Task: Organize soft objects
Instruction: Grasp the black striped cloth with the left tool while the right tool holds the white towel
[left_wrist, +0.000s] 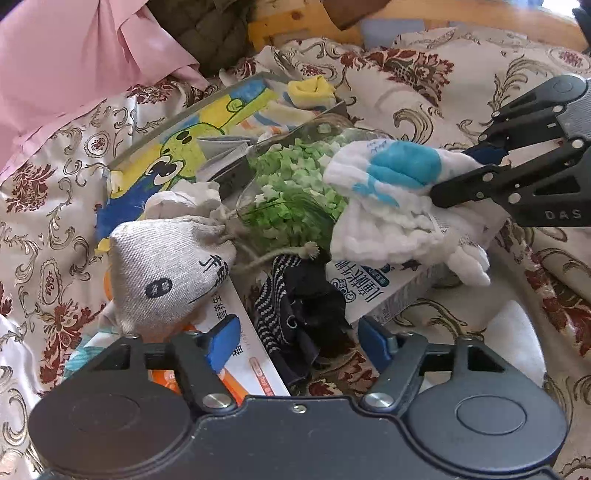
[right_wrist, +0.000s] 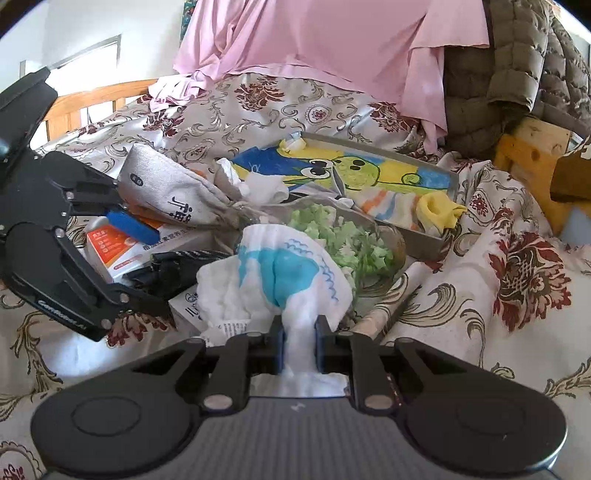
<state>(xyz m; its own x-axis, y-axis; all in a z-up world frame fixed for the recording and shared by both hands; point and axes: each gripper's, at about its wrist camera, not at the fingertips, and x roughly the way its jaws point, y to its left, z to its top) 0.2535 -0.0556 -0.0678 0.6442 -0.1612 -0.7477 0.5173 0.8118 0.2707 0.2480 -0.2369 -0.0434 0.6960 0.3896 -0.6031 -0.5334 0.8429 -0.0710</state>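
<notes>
My right gripper (right_wrist: 299, 347) is shut on a bunched white cloth with a blue print (right_wrist: 280, 273), which hangs lifted over the pile. In the left wrist view the same gripper (left_wrist: 454, 173) comes in from the right, pinching that cloth (left_wrist: 388, 199). My left gripper (left_wrist: 299, 343) stands open, with a dark striped fabric piece (left_wrist: 295, 314) lying between its blue pads (left_wrist: 221, 343) and no pad pressing on it. A grey drawstring pouch (left_wrist: 166, 266) sits just left of it. The right wrist view shows the left gripper (right_wrist: 155, 267) over the dark fabric (right_wrist: 184, 262).
Everything lies on a floral bedspread (left_wrist: 424, 85). A glass jar of green paper stars (right_wrist: 351, 240), a tray with a child's drawing (right_wrist: 351, 166), striped and yellow socks (right_wrist: 439, 210), and cardboard boxes (right_wrist: 114, 251) crowd the pile. Pink cloth (right_wrist: 332, 44) and a quilted jacket (right_wrist: 517, 74) lie behind.
</notes>
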